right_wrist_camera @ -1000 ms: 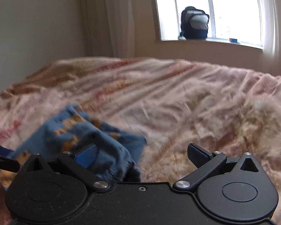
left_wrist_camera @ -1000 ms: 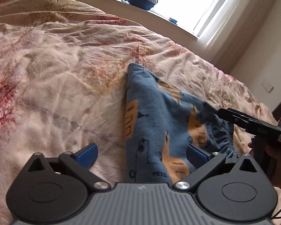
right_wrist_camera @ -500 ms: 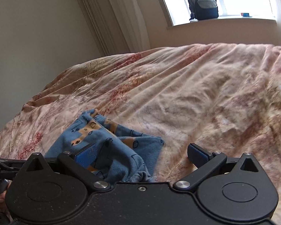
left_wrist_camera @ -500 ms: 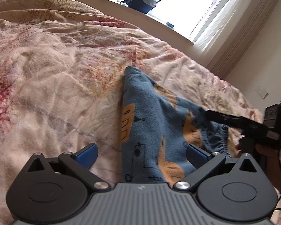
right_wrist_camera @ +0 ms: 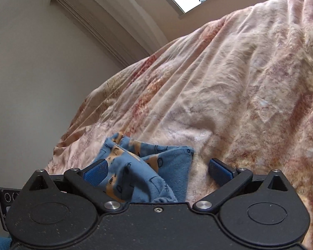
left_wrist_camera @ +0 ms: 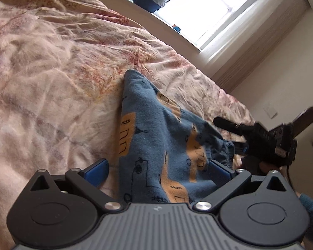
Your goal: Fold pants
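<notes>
**Pants bunched on the bed**

My left claw [left_wrist_camera: 158,169] gapes wide over the blue pants [left_wrist_camera: 156,145], which lie crumpled on the pink quilt [left_wrist_camera: 52,83]. My right claw [right_wrist_camera: 156,169] is spread wide too, its left pad [right_wrist_camera: 96,169] against the cloth, gripping nothing.

Our left gripper [left_wrist_camera: 157,169] is black with a grey ribbed body. Our right gripper [right_wrist_camera: 157,169] is all black. Both carry blue pads [left_wrist_camera: 97,167] and silver screws [right_wrist_camera: 200,204].
</notes>
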Tool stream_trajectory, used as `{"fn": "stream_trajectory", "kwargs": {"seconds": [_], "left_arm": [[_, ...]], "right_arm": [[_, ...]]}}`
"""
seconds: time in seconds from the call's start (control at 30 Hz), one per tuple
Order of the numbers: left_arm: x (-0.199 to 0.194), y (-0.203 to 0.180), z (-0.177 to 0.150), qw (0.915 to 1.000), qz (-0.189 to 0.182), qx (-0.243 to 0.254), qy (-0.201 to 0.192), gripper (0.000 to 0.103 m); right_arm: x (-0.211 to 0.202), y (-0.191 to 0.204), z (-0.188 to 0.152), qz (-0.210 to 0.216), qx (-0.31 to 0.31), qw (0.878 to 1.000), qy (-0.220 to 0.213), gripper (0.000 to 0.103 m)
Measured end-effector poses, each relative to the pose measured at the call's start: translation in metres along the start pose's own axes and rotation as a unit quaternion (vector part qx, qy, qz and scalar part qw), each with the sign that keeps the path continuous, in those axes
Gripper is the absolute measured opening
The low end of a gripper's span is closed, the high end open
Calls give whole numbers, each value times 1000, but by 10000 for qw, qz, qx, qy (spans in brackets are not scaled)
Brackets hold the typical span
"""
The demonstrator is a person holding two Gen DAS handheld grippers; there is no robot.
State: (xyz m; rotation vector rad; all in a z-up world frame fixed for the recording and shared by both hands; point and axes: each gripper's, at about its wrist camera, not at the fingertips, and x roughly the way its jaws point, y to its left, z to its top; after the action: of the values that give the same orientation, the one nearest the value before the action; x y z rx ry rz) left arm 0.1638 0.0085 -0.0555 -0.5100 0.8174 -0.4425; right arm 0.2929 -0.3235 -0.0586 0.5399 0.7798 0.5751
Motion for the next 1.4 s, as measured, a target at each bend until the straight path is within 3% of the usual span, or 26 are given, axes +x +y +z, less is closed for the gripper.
{"fn": "stream_trajectory", "kwargs": {"seconds": [0.13,0.23,0.33,0.4,0.47,0.67,0.87,1.4], "left_arm": [[-6,4,2,9997,-24,-253,-63,95],[-7,5,3,9995,-14,-317,-24,83],[-7,4,3,9994,33,-336,46,74],[-8,2,4,9994,209,-281,58,61],[-7,1,4,9988,426,-210,105,43],[-12,-2,6,9989,438,-129,76,36],[-18,-10,6,9992,387,66,-16,26],[-22,-1,9,9997,192,-113,-53,25]], "right_arm": [[4,17,-4,-101,-429,9990,74,92],[5,17,-3,-157,-410,9990,115,77],[2,8,-5,-290,-180,9994,26,54],[-3,3,-8,-334,-14,9994,-37,40],[-4,4,-10,-428,9,9991,-64,35],[-7,32,-18,-953,-539,9937,-235,20],[-11,57,-22,-1322,-1037,9848,-438,15],[-20,75,-24,-1400,-1052,9822,-681,13]]}}
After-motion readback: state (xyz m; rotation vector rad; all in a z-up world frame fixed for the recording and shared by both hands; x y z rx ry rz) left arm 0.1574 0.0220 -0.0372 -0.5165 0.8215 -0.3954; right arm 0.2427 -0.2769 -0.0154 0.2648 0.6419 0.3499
